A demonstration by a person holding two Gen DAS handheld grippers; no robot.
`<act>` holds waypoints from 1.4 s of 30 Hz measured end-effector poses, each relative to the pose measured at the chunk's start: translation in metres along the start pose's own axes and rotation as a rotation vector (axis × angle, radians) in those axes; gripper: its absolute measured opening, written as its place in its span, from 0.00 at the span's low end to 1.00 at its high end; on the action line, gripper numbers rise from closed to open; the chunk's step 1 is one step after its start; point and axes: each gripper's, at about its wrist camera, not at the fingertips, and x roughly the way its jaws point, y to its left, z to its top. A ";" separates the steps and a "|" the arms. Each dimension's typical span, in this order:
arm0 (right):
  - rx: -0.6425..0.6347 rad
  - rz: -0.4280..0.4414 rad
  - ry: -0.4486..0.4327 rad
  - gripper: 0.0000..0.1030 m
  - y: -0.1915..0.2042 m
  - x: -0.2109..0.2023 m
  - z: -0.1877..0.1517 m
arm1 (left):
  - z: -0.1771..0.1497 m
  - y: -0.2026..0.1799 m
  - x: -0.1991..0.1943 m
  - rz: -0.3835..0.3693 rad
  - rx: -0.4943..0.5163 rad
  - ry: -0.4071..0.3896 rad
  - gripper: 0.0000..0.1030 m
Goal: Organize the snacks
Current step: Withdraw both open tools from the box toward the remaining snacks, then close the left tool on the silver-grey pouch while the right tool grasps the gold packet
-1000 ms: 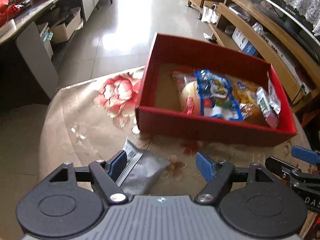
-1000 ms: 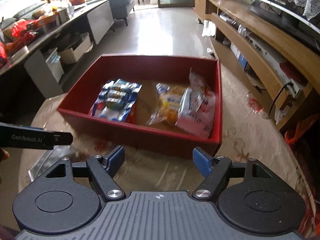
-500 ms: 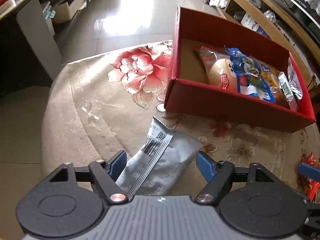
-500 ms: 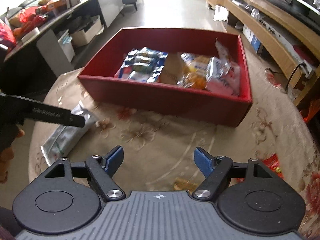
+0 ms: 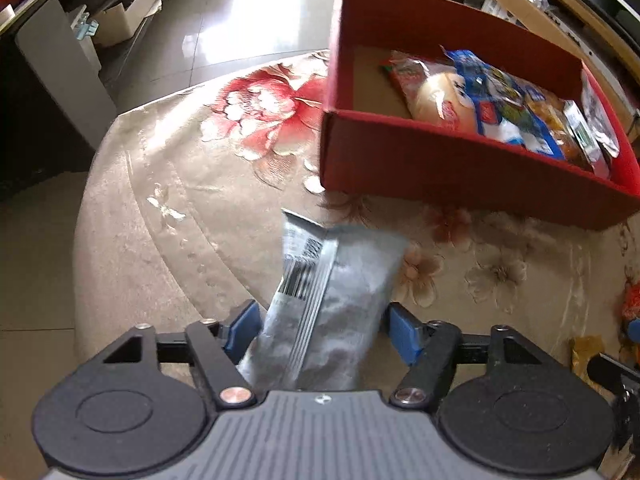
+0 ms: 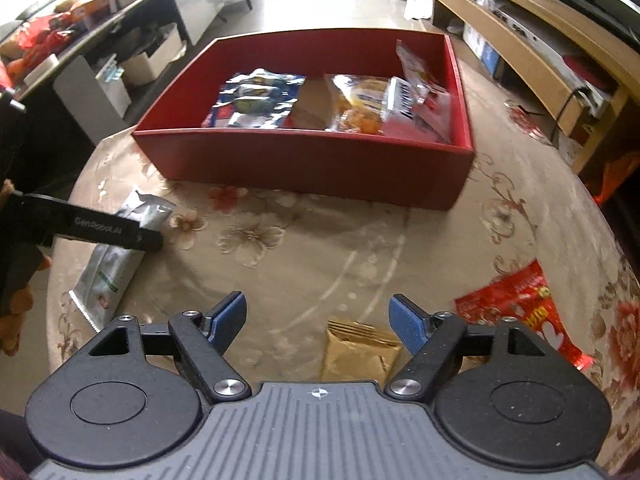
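While the silver packet (image 5: 324, 304) is seen between the blue pads of the left tool (image 5: 320, 330), whose jaws have just been closing, firm contact cannot be told. From the right wrist alone, a gold packet (image 6: 360, 350) is shown between the open pads of the right tool (image 6: 318, 320), a red packet (image 6: 520, 316) beside it. The red box (image 6: 304, 160) of snacks is set farther back on the desk (image 6: 304, 248).

Both cameras ride just behind their own fingers, aimed steeply down at the flowered tablecloth (image 6: 304, 240). The left wrist view sits close over the silver packet (image 5: 332, 304), with the red box (image 5: 460, 176) at 1 o'clock. The right wrist view sits farther back, the box (image 6: 304, 160) at 12 o'clock and the packet (image 6: 116, 256) at 9 o'clock. Both views share box, packet and cloth.
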 end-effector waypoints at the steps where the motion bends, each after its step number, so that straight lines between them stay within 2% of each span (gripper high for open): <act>1: 0.002 -0.004 0.003 0.81 -0.002 0.001 -0.001 | -0.002 -0.002 -0.002 -0.006 0.001 0.002 0.59; 10: -0.003 -0.029 0.072 0.81 -0.006 0.015 -0.015 | -0.022 -0.021 -0.010 -0.053 -0.010 0.018 0.56; 14: -0.031 -0.037 0.112 0.77 0.000 0.025 -0.022 | -0.022 -0.026 -0.010 -0.044 -0.022 0.018 0.62; 16: -0.042 -0.048 0.117 0.78 0.003 0.027 -0.024 | -0.021 -0.028 -0.009 -0.046 -0.027 0.021 0.69; 18: -0.052 -0.053 0.111 0.79 0.005 0.028 -0.026 | -0.022 -0.032 -0.010 -0.040 -0.024 0.019 0.72; 21: -0.070 -0.054 0.109 0.80 0.007 0.027 -0.028 | -0.023 -0.037 -0.009 0.006 -0.007 0.012 0.72; 23: -0.085 -0.057 0.105 0.76 0.007 0.026 -0.029 | -0.024 -0.037 -0.008 0.038 -0.007 0.014 0.71; 25: -0.117 -0.077 0.098 0.70 0.007 0.024 -0.030 | -0.026 -0.038 -0.011 0.057 -0.011 0.008 0.59; 27: -0.128 -0.080 0.093 0.63 0.007 0.021 -0.032 | -0.030 -0.039 -0.015 0.056 -0.014 0.004 0.54; 29: -0.115 -0.068 0.091 0.48 0.004 0.016 -0.032 | -0.036 -0.040 -0.018 0.034 -0.021 0.009 0.52; 32: -0.103 -0.038 0.088 0.46 0.002 0.008 -0.037 | -0.049 -0.045 -0.022 0.025 -0.007 0.005 0.51; 42: -0.093 -0.032 0.082 0.45 -0.003 -0.009 -0.058 | -0.089 -0.069 -0.039 -0.065 0.043 0.025 0.49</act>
